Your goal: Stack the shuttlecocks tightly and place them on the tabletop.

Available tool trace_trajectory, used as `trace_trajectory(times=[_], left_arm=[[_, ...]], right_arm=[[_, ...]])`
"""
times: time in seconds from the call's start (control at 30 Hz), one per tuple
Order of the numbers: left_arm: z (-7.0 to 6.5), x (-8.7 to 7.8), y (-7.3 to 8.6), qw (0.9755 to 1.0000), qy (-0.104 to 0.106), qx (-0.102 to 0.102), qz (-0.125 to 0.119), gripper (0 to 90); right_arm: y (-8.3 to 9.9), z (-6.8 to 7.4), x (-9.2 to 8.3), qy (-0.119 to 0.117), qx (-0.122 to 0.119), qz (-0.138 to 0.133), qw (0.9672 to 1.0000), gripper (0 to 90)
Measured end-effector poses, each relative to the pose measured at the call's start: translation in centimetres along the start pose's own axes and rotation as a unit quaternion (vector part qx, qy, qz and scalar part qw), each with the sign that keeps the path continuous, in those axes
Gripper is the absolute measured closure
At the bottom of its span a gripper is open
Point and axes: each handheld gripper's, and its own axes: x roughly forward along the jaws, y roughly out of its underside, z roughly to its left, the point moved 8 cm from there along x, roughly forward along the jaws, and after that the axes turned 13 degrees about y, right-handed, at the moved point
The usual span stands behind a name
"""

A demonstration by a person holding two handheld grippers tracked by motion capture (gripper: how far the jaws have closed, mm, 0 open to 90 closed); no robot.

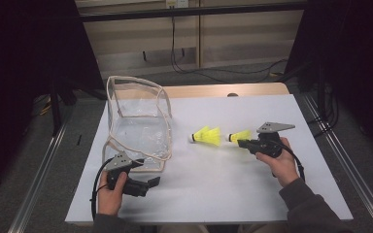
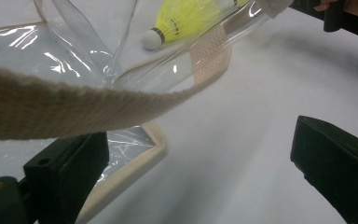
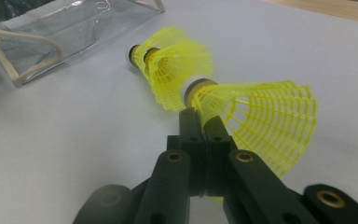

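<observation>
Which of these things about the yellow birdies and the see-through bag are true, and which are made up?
1. The right gripper is shut on a yellow shuttlecock. True.
2. The clear bag has shuttlecocks inside it. False: they lie on the white table, right of the bag in the high view.
3. The left gripper has its jaws wide apart. True.
4. The left gripper is holding a shuttlecock. False: nothing is between its jaws; the bag's cloth strap hangs in front of them.
5. The loose shuttlecocks on the table are red. False: they are yellow with white tips.
</observation>
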Motion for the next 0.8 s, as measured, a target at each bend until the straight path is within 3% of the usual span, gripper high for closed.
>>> trace_trajectory(times=[0.8], left_arm=[[0.0,0.0,0.0,1.0,0.001,0.003,0.003,4.2]], right_arm=[[-0.8,0.5,1.2,-0.002,0.002,0.002,1.0,89.3]])
